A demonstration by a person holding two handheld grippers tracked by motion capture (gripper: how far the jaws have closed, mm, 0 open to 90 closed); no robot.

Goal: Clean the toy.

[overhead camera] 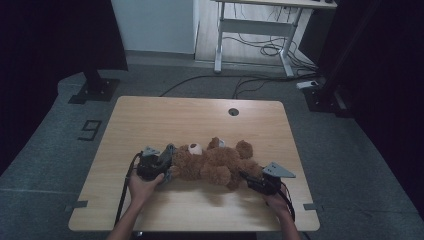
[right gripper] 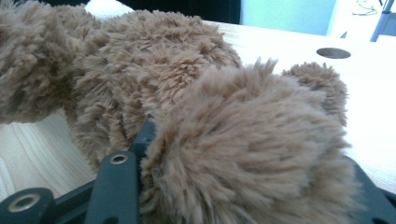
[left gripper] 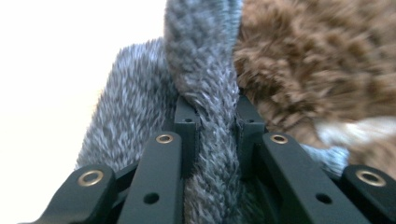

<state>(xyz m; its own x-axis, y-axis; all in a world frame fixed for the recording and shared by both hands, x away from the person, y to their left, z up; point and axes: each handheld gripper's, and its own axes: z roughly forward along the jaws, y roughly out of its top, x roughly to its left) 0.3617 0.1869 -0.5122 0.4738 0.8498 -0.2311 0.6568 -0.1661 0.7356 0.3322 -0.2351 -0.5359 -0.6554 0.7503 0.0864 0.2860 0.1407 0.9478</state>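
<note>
Gripping first, far left: my left gripper sits at the table's near-left part, clamped on a strip of grey fuzzy fabric (a scarf or hat piece, can't tell which) at the bear's head end. In the left gripper view both black jaws pinch that grey pile tight between them, with brown fur just beside on the right.

Next over, the teddy bear lies on its back across the middle of the wooden table, head toward my left gripper, legs toward the right one, pale muzzle up.

Right end: my right gripper has its jaws round one brown leg or foot of the bear. In the right gripper view the fur bulges between the jaws and hides the right one almost fully; the pads press into the plush, so I read it as a hold on the leg. The grey three-cornered plate sits on top of that gripper.

Behind the bear, a round cable hole near the table's far edge.
</note>
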